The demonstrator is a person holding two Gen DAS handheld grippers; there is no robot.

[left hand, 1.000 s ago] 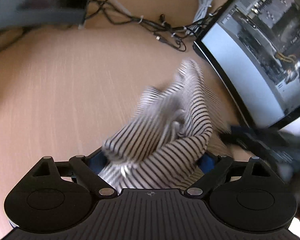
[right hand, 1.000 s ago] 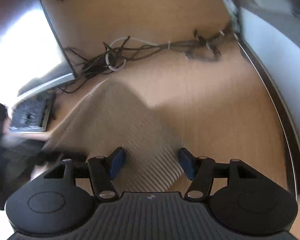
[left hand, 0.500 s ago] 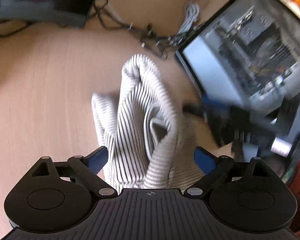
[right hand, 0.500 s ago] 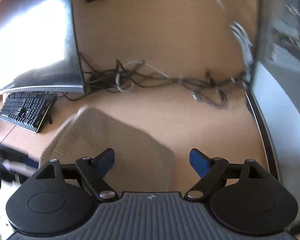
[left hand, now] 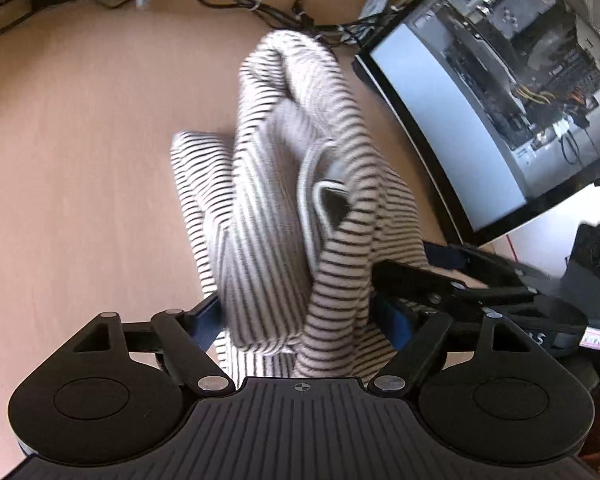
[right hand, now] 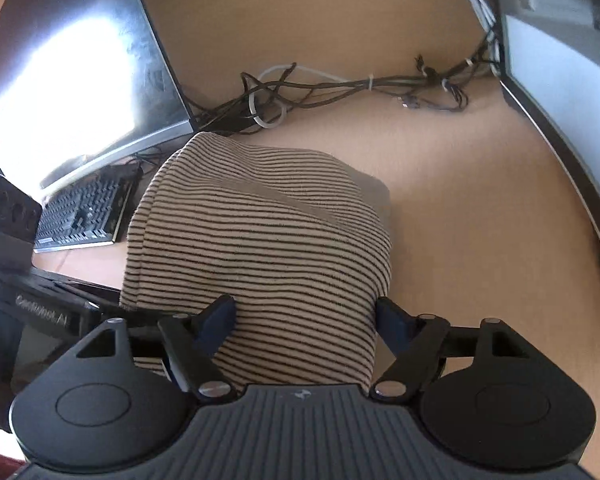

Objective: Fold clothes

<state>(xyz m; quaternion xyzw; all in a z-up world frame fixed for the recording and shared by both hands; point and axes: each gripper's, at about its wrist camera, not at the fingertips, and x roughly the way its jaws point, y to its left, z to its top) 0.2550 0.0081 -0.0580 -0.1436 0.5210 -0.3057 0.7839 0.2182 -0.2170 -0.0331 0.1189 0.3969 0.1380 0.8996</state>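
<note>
A black-and-white striped garment lies in a tall, rumpled heap on the wooden desk. My left gripper straddles its near end. The jaws are closing, with the blue pads at the cloth's sides and the bundle filling the gap. In the right wrist view the same striped garment humps up in front of my right gripper. Those jaws are closing too, with cloth between them. The right gripper's fingers reach in at the heap's right edge.
A curved monitor stands close on the right and a second monitor on the left. A tangle of cables runs along the back. A keyboard lies left of the garment.
The garment has gone from a blurred, moving bunch to a taller heap between both grippers. The right gripper's jaws widened around the cloth. The right tool now shows at the heap's right edge.
</note>
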